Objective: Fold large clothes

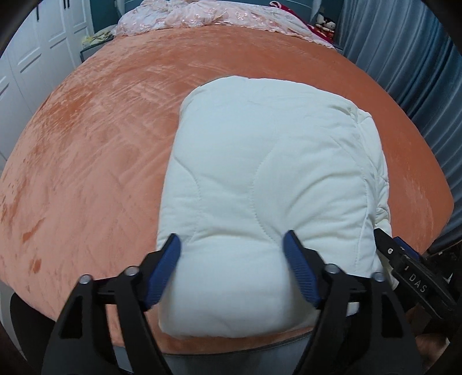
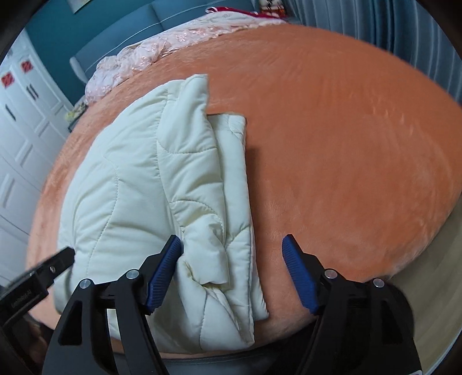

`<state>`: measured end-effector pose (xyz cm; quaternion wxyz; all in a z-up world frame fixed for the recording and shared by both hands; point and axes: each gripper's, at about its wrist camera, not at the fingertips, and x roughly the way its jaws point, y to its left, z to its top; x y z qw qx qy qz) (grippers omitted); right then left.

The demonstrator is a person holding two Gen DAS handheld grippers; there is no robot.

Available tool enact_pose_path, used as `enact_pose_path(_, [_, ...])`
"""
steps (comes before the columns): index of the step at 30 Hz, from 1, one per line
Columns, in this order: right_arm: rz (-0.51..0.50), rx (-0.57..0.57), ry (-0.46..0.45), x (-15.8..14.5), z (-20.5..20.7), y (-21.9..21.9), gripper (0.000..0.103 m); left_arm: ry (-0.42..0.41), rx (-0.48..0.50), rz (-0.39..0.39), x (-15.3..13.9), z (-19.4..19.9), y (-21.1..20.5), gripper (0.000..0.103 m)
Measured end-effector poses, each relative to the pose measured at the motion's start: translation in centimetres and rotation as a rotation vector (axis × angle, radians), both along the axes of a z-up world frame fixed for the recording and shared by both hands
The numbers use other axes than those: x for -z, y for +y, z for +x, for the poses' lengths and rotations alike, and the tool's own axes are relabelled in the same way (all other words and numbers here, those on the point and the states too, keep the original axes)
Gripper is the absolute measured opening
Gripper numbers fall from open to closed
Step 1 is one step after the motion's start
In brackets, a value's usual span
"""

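Observation:
A cream quilted padded garment (image 1: 260,158) lies folded into a thick bundle near the front edge of an orange plush bed cover (image 1: 101,144). My left gripper (image 1: 231,239) hovers open over the bundle's near end, its blue pads apart and pressing on nothing. In the right wrist view the garment (image 2: 130,187) shows stacked layers along its right side. My right gripper (image 2: 231,241) stands open over that layered edge, one pad above the cloth, the other above the bed cover (image 2: 346,144). Each gripper shows at the edge of the other's view: the right gripper (image 1: 404,259), the left gripper (image 2: 57,262).
Pink lace bedding (image 1: 202,14) is heaped at the head of the bed, with soft toys (image 1: 324,23) beside it. White wardrobe doors (image 1: 29,72) stand to the left, a blue-grey curtain (image 1: 404,57) hangs to the right. Pale floor (image 2: 433,274) shows past the bed's right edge.

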<state>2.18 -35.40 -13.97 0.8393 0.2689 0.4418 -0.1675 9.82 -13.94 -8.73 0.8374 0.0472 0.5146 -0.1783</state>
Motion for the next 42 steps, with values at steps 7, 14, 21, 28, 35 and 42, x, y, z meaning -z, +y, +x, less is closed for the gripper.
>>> enact_pose_path(7, [0.248, 0.005, -0.028, 1.4, 0.1, -2.2, 0.071, 0.194, -0.112, -0.160, 2.2, 1.4, 3.6, 0.096])
enact_pose_path(14, [0.414, 0.017, -0.066, 3.1, 1.0, -2.6, 0.079, 0.168, -0.078, -0.130, 1.4, 2.4, 1.9, 0.098])
enact_pose_path(21, [0.479, 0.042, -0.087, 4.3, 1.2, -3.0, 0.087, 0.139, -0.112, -0.107, 1.8, 3.9, 0.8, 0.098])
enact_pose_path(28, [0.476, 0.034, -0.110, 5.1, 1.4, -3.4, 0.088, 0.109, -0.120, -0.108, 2.7, 4.8, 0.2, 0.098])
enact_pose_path(35, [0.455, 0.007, -0.121, 5.4, 1.4, -3.9, 0.088, 0.070, -0.112, -0.137, 3.5, 4.9, 0.4, 0.098])
enact_pose_path(42, [0.459, 0.008, -0.121, 4.5, 1.7, -3.5, 0.070, 0.089, -0.093, -0.173, 3.1, 4.9, 0.8, 0.098])
